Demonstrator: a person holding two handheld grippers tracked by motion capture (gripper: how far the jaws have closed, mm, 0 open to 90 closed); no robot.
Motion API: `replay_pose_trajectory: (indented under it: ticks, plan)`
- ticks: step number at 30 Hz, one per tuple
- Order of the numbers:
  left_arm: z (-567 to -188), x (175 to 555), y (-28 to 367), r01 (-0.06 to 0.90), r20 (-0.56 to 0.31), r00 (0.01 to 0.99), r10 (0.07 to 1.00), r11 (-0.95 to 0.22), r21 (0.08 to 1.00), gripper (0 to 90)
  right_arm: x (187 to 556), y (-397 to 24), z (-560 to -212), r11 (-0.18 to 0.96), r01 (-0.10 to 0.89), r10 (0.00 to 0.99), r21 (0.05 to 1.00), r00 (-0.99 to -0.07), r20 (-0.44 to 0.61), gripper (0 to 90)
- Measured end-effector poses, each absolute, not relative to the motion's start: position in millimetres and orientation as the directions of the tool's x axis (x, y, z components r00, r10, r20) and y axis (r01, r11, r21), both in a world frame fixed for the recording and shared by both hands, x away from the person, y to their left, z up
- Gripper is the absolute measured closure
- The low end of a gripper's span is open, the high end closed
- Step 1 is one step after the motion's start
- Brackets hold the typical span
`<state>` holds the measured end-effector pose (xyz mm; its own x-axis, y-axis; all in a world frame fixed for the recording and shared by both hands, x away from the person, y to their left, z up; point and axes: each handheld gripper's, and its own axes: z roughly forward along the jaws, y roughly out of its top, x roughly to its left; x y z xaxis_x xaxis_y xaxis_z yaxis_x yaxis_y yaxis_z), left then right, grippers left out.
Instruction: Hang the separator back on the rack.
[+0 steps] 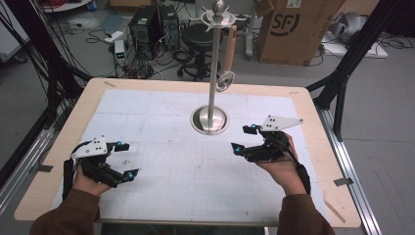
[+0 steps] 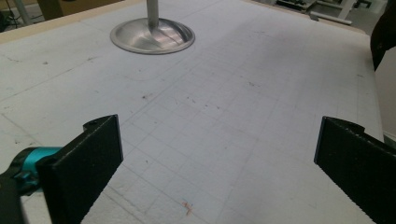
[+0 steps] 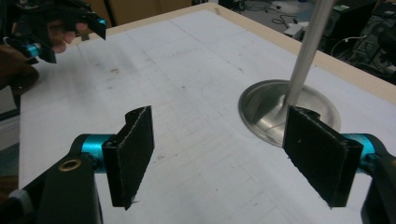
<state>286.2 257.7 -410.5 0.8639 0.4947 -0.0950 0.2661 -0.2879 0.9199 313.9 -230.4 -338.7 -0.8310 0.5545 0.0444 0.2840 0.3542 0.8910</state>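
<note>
Tools, left tool (image 1: 126,159) and right tool (image 1: 243,138), both spread and empty above tabletop (image 1: 161,132), flank metal stand (image 1: 210,120).

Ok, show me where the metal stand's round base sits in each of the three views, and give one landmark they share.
High view: round base at centre, just beyond both grippers, with the pole rising from it.
Left gripper view: base at the top, left of centre, far beyond the open jaws.
Right gripper view: base right of centre, partly behind the right-hand jaw.
Shared landmark: the white gridded mat under the base.
</note>
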Motion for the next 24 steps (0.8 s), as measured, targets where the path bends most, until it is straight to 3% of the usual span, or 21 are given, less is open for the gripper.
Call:
replay_pose_trajectory:
  ticks: [24]
  plan:
    - [-411, 286, 258, 0.272, -0.102, 0.860, 0.500, -0.280, 0.921, 1.6, 298, -239, -376, 0.306, 0.331, 0.537, 0.893, -0.834, 0.126, 16.6]
